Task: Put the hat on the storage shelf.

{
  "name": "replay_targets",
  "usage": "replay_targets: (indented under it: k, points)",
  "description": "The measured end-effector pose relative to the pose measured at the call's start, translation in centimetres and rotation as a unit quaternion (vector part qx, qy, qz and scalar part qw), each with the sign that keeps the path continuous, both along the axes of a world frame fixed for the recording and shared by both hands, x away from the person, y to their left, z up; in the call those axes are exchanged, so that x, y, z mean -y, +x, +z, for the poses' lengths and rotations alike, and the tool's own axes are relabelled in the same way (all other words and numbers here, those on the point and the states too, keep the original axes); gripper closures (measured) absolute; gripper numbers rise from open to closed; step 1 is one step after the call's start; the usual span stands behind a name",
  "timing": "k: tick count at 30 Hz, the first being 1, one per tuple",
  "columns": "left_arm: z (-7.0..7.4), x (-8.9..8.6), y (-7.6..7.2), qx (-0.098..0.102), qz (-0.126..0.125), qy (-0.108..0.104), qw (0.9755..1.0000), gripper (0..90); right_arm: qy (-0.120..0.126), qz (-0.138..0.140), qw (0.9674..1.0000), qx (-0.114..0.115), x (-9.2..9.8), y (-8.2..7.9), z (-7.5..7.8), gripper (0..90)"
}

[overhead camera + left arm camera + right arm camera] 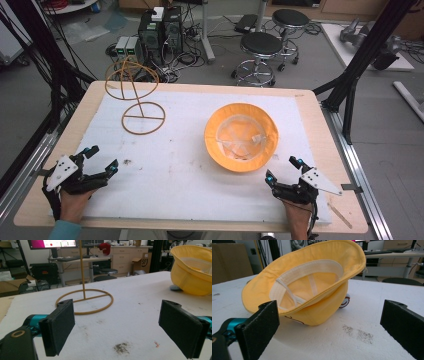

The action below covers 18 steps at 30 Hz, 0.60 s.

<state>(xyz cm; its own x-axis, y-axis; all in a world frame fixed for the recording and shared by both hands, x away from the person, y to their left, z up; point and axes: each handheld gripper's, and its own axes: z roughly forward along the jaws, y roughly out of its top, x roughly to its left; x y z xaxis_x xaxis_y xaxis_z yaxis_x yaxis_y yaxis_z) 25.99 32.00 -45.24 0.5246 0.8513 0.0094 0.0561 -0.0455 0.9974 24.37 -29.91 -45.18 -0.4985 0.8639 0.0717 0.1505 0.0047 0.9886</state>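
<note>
Both tongs, left (102, 159) and right (281, 167), gape wide, holding nothing.

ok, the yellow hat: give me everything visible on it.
The yellow fabric bucket hat lies upside down on the white padded cover at the table's right half, opening up and tilted toward the right gripper. It looks like soft cotton, with a wide floppy brim. A pale band rings the inside, and pale seam tapes cross the crown. Dark stitched markings show low on the outside. Nothing grips it; both grippers' jaws stand open, apart from it.
</note>
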Motion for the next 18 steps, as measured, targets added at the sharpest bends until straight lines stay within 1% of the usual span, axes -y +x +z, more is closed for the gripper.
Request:
replay_targets:
  k: [3,5,7,18]
  points:
    - [-0.01,-0.01,-0.02,0.001,0.0,0.0,1.0,13.9,0.001,0.001,1.0,-0.001,0.01,0.06,0.0,0.9]
    - [0.0,0.0,-0.07,0.003,0.001,0.004,1.0,13.9,0.001,0.002,1.0,-0.002,0.02,0.06,0.01,0.9]
    - [-0.02,0.08,-0.15,0.007,0.004,0.005,1.0,13.9,0.001,0.004,1.0,-0.001,0.02,0.03,0.0,0.9]
    - [-0.02,0.01,-0.1,0.005,0.003,0.002,1.0,13.9,-0.001,0.007,1.0,0.003,-0.03,-0.07,-0.01,0.9]
